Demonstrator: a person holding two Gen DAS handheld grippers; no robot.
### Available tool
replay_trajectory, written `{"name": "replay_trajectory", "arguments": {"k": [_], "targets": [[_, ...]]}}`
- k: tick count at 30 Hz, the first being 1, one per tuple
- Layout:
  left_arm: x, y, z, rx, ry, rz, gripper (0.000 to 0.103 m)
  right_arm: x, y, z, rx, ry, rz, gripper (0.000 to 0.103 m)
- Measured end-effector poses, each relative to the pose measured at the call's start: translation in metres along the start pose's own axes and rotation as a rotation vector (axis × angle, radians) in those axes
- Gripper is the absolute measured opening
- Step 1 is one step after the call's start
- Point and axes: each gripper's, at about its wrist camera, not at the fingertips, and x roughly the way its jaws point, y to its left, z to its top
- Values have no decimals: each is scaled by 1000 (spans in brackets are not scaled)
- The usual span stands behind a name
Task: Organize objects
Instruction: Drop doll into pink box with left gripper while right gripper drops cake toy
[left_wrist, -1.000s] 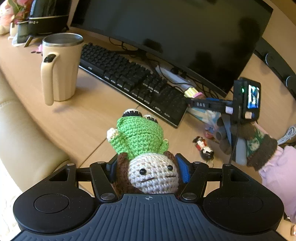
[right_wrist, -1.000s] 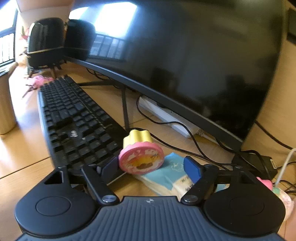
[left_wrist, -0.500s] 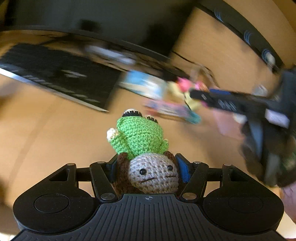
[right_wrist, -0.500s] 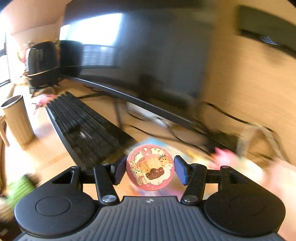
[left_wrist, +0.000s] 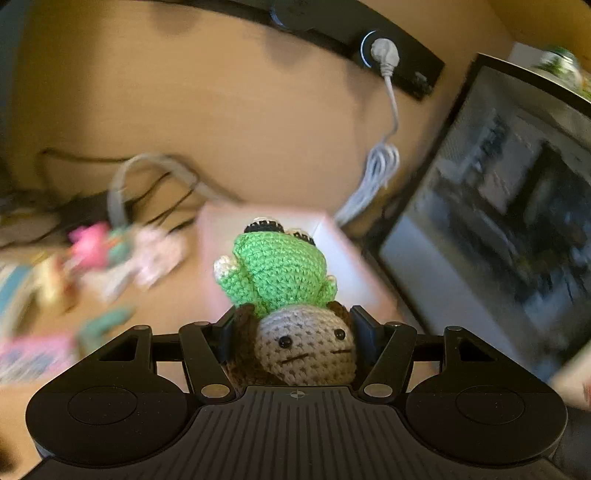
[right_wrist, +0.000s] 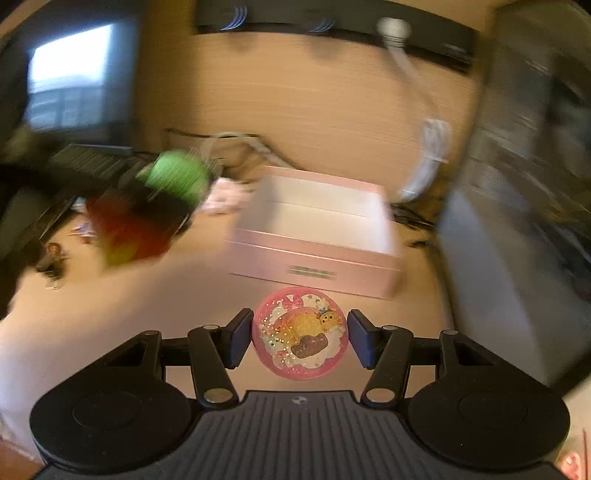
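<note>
Both grippers carry something, and the pink box is the place that matters for the coming move. The left gripper (left_wrist: 295, 328) has its fingers closed on the head of the crochet doll (left_wrist: 291, 314); the doll's green body points forward, away from the camera, so its long axis runs along the fingers. In the left wrist view the pink box (left_wrist: 332, 240) lies straight ahead of the doll and below it, partly hidden behind the green body, so I judge the doll is near the box opening or already over its near edge.

The right gripper (right_wrist: 300, 338) holds the round pink toy (right_wrist: 300, 332) between its two blue pads, which press on the left and right sides of the disc. In the right wrist view the box (right_wrist: 317, 236) stands in front of the fingers, open side up, with its near wall just beyond the toy; its white inside looks empty, though the picture is blurred. The left gripper with the doll appears there as a green blur to the left of the box.

Which hand is nearer I cannot tell surely; both need a short forward move before they let go
</note>
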Motion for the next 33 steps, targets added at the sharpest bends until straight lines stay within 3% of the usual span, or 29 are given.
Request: {"name": "replay_trajectory", "arguments": {"k": [2,4,7,10,12,14,18,20,24,29,33], "targets": [[31,-12,13,12,-48,-7,68,4,-16,-5,38,5,27,56],[63,-26,21,61,-52,59,68,9,-23,-9,26,-1,14,56],[104,-28,24,73,13,187,68,12,-30,-9,38,-3,41,56],[116,-17,20,35,77,243,61,11,-34,-12,38,1,56,56],[108,-15,19,53,59,251,61,12,-38,-14,46,14,63,56],[96,-17,23,59,-10,255,61,14,-39,-14,48,26,68,56],[45,2,28,-86,-107,195,61,19,-39,-6,44,20,71,56],[22,6,22,-116,-103,171,61,24,-39,3,50,8,71,56],[-26,16,-21,-120,-48,153,61,43,-36,36,49,-41,39,56],[-68,42,-78,-131,43,228,61,73,-33,101,70,-172,-27,56],[-97,77,-87,-188,26,315,61,93,-30,134,168,-158,-44,68]]}}
